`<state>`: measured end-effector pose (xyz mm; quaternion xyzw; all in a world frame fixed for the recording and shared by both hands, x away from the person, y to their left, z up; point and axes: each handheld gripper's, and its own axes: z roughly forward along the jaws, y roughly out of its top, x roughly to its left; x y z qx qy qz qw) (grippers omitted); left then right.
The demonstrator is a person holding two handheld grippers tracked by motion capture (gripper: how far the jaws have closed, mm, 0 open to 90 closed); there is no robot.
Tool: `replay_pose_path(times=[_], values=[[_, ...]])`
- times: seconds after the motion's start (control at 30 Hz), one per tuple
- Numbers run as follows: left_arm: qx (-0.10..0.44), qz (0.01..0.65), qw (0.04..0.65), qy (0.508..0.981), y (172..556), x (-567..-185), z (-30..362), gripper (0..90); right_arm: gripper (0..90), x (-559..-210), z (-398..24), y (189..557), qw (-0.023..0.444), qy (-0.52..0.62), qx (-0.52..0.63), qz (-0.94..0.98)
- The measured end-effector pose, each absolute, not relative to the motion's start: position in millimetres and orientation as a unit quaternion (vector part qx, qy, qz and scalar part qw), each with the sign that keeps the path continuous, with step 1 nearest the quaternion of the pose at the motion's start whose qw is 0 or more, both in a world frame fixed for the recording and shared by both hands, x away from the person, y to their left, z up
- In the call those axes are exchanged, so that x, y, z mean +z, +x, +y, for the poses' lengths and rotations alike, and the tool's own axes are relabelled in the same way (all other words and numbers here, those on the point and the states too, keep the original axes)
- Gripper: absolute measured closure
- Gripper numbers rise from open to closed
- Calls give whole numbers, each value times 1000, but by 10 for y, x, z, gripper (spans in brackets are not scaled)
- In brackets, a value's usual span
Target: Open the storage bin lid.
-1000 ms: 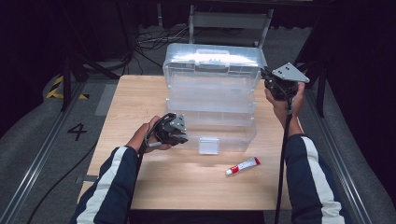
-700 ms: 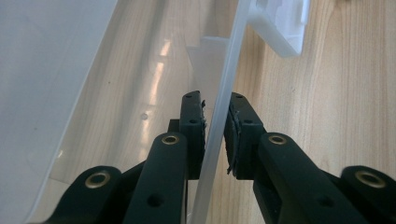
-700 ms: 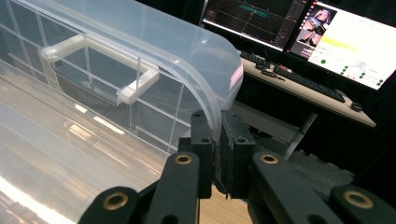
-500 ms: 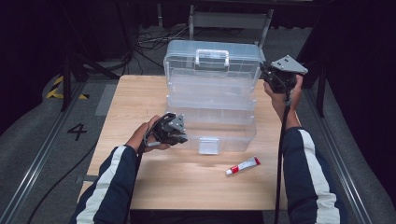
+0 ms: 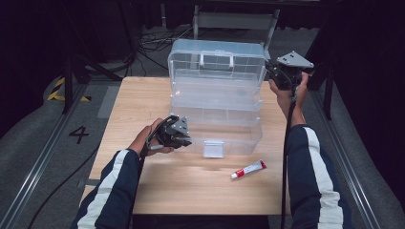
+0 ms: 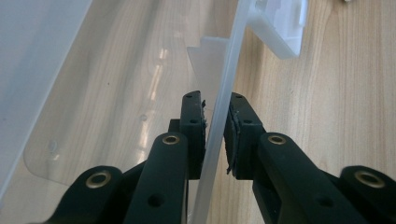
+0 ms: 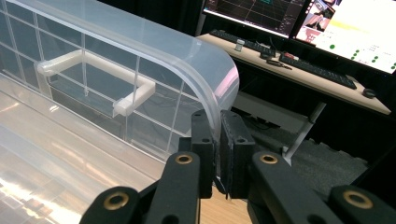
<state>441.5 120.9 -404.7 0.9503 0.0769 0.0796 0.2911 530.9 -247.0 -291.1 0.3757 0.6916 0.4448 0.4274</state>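
Note:
A clear plastic toolbox (image 5: 215,121) stands on the wooden table (image 5: 138,100), its hinged lid (image 5: 217,59) raised and tilted back, with a white handle (image 7: 93,65) on it. My right gripper (image 5: 273,72) is at the lid's right end, shut on the curved lid edge (image 7: 219,84) between its pads (image 7: 217,116). My left gripper (image 5: 184,138) is at the box's front left. Its jaws (image 6: 215,100) straddle the thin clear front wall (image 6: 233,60) and pinch it. The white latch (image 5: 213,148) hangs on the front.
A red and white tube (image 5: 248,169) lies on the table in front of the box, to the right. A metal chair frame (image 5: 234,19) stands behind the table. A desk with monitors (image 7: 327,23) and a keyboard (image 7: 322,74) is beyond the lid.
The lid has swung further up and back, so its handle now faces the camera. My right gripper moved a little to the right with it. The left gripper has stayed put.

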Motion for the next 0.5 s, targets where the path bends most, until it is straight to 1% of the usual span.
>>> replay_pose_path(times=[0.37, 0.5], values=[[80, 79, 292, 950, 4410, -4050, 1219, 795, 850, -2887, -2484, 5471, 412, 382, 443, 698], [80, 80, 301, 947, 4408, -4059, 1234, 793, 848, -2880, -2479, 5519, 407, 389, 442, 699]])
